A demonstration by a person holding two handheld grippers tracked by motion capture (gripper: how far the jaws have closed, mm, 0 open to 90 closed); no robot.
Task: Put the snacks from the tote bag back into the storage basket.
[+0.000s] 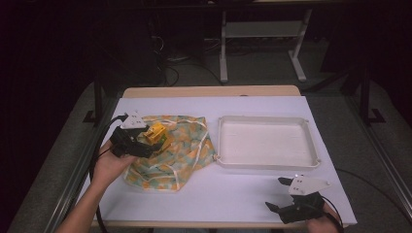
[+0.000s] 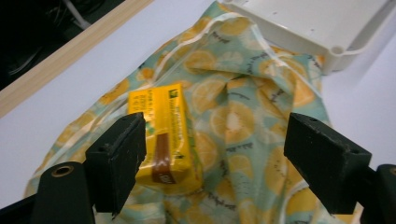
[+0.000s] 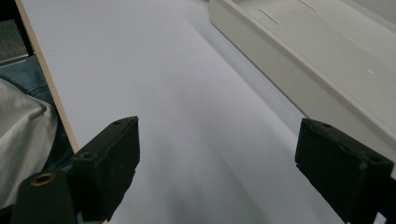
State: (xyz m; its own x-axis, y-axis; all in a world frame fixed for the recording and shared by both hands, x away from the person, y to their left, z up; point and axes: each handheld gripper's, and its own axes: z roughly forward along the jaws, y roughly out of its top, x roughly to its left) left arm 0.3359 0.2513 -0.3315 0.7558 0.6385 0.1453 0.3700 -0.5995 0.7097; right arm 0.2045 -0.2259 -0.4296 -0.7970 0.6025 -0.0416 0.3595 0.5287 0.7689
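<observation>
Your right gripper (image 1: 278, 194) waits spread and empty at the near edge. Farther left, your left gripper (image 1: 156, 141) stands released around the yellow box (image 2: 166, 135) on the citrus-print cloth (image 2: 243, 121); gripping it and moving it remain, probably into the far-right tray (image 1: 267, 162).

The table (image 1: 252, 194) had a white top with a wooden edge showing along its far side. On its left half lay a crumpled cloth (image 1: 182, 145) printed with lemon slices. Just to the cloth's right, touching its edge, sat a shallow white tray (image 1: 219, 141) on the right half.
</observation>
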